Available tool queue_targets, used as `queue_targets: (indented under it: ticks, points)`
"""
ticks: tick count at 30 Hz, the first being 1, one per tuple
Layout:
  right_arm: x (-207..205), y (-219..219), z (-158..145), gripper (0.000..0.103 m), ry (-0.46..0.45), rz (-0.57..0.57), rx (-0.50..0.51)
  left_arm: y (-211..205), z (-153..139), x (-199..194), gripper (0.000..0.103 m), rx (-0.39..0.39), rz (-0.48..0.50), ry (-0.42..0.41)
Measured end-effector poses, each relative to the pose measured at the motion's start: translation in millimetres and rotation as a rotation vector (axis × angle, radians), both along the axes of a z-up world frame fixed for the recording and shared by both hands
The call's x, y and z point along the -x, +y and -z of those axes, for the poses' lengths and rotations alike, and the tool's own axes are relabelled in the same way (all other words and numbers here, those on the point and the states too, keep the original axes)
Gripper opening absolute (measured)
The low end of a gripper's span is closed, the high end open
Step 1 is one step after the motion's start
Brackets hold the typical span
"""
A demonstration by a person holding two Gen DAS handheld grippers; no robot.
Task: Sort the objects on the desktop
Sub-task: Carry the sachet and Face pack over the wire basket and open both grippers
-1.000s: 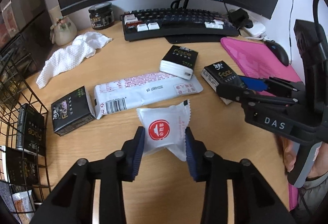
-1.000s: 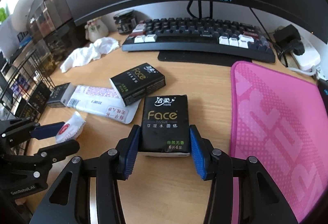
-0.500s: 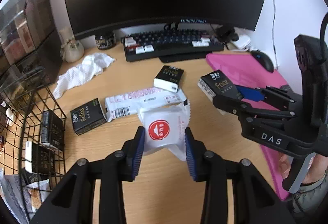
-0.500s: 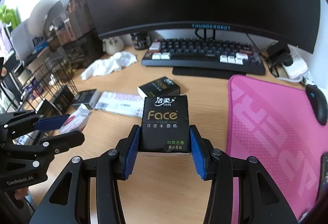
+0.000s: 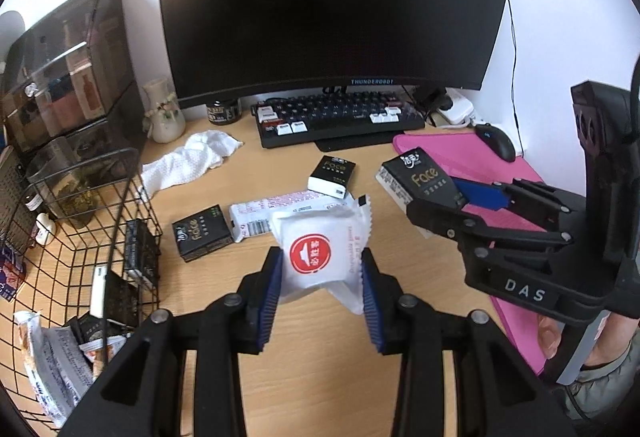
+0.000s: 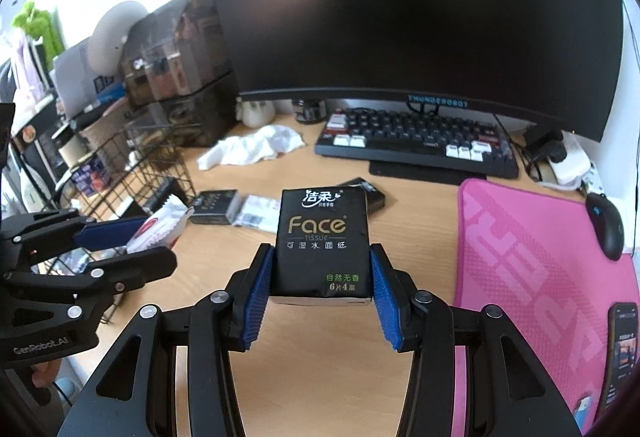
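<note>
My left gripper [image 5: 320, 277] is shut on a white snack packet [image 5: 316, 257] with a red round logo, held above the wooden desk. My right gripper [image 6: 322, 277] is shut on a black Face tissue pack [image 6: 322, 241], also lifted off the desk. In the left wrist view the right gripper [image 5: 444, 199] shows at the right with its pack [image 5: 416, 177]. The left gripper [image 6: 132, 241] and its packet [image 6: 160, 229] appear at the left of the right wrist view. On the desk lie two more black tissue packs [image 5: 202, 233] [image 5: 332, 175] and a long white packet [image 5: 280, 211].
A black wire basket [image 5: 120, 197] at the left holds several tissue packs and snack packets. A white cloth [image 5: 188, 161], keyboard [image 5: 340, 117], monitor [image 5: 332, 5], pink mouse mat [image 6: 540, 261], mouse [image 6: 608, 225] and a phone [image 6: 622, 349] surround the desk. Storage boxes [image 5: 68, 65] stand at the back left.
Both grippers have risen and drawn back with their loads, so the desk looks farther away. The wire basket at the left has come further into view.
</note>
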State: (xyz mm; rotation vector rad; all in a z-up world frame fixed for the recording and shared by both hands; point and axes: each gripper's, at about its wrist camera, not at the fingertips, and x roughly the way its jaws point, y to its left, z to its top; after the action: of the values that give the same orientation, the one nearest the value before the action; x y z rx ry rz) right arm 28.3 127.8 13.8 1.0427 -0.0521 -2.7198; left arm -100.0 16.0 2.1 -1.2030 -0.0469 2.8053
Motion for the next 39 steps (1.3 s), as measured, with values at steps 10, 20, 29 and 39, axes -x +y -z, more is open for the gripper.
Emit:
queue_targets:
  ticks: [10,20,29,39]
  points:
    - [-0.8,-84.6,-31.5,0.047,0.064,-0.152,0.014,-63.2,-28.9,-39.1,0.041,-0.012,-0.111,0.076]
    - [12.3,-189.7,-27.0,0.047,0.054,-0.301,0.029,-173.4,-31.9,-70.4,0.041,-0.02,-0.321,0.093]
    - [25.9,-248.8,-17.1,0.047,0.037,-0.371,0.011,-214.2,-17.7,-71.7,0.041,-0.044,-0.395,0.062]
    - [34.4,-234.4,-19.2,0.055,0.068,-0.34,0.021,-208.0,-18.6,-69.1,0.073,-0.063,-0.391,0.107]
